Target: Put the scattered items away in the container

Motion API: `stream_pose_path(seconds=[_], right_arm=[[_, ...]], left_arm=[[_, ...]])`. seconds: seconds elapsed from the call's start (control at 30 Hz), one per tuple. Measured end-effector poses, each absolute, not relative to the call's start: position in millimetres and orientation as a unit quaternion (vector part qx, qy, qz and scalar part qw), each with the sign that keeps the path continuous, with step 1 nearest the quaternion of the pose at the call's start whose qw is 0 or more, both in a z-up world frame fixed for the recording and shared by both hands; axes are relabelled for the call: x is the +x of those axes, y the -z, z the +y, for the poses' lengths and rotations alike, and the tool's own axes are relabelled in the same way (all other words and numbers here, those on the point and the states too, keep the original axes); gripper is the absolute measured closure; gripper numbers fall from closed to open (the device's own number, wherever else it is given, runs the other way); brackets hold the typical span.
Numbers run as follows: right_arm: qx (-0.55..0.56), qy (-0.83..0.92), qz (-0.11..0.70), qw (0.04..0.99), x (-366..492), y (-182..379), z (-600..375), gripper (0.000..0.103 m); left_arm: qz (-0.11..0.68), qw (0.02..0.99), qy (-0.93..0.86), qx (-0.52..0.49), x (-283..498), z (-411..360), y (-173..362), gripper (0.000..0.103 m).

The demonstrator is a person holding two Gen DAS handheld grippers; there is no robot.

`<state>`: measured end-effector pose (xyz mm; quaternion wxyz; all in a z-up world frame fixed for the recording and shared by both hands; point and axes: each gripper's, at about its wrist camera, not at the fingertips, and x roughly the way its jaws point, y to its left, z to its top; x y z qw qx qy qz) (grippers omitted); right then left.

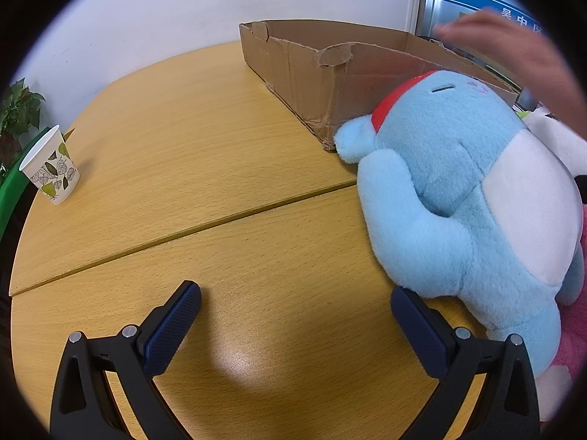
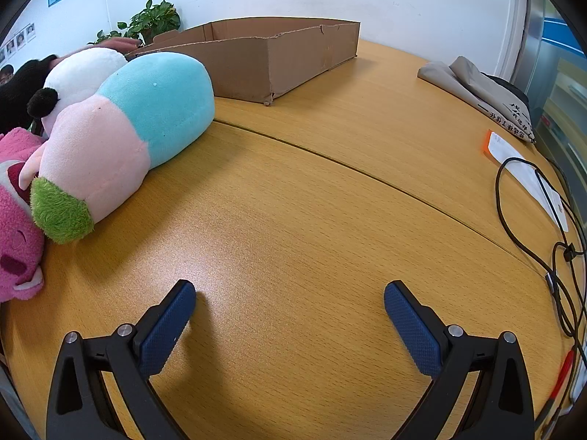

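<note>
A light blue plush toy (image 1: 466, 198) with a white belly and red band lies on the wooden table (image 1: 220, 168), its head against the low cardboard box (image 1: 304, 73). My left gripper (image 1: 295, 302) is open and empty, its right finger just beside the plush's base. In the right wrist view a blue-and-pink plush (image 2: 121, 128), a white panda plush (image 2: 77, 73) and a pink bear plush (image 2: 18, 227) lie at the left, next to the cardboard box (image 2: 264, 58). My right gripper (image 2: 290, 299) is open and empty over bare table, apart from the toys.
A paper cup (image 1: 49, 167) with leaf print stands at the table's left edge by a plant (image 1: 18, 110). A person's bare arm (image 1: 513, 51) reaches over the box. A folded grey cloth (image 2: 484, 91), papers (image 2: 524, 172) and black cables (image 2: 550, 249) lie at the right.
</note>
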<state>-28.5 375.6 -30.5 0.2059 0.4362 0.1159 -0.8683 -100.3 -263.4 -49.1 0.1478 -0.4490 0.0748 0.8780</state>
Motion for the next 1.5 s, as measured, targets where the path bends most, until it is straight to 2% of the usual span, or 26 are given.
stream_pose_path(seconds=[0.33,0.63,1.07,1.13,1.3,1.5], right_arm=[[0.436,0.868,0.118,0.208,-31,30,371,0.0],[0.444,0.883,0.081,0.132,-24,30,356,0.0],[0.447,0.888,0.059,0.096,-11,30,340,0.0],[0.447,0.888,0.059,0.096,-12,30,340,0.0],[0.447,0.889,0.056,0.085,-12,30,337,0.0],[0.475,0.879,0.028,0.032,13,27,332,0.0]], left_arm=[[0.075,0.148,-0.878,-0.449,-100,-263,50,0.0],[0.075,0.149,-0.878,-0.449,-100,-263,48,0.0],[0.073,0.144,-0.878,-0.45,-98,-263,41,0.0],[0.067,0.134,-0.88,-0.45,-107,-277,61,0.0],[0.059,0.111,-0.881,-0.456,-81,-274,75,0.001],[0.002,0.04,-0.919,-0.391,-16,-277,31,0.001]])
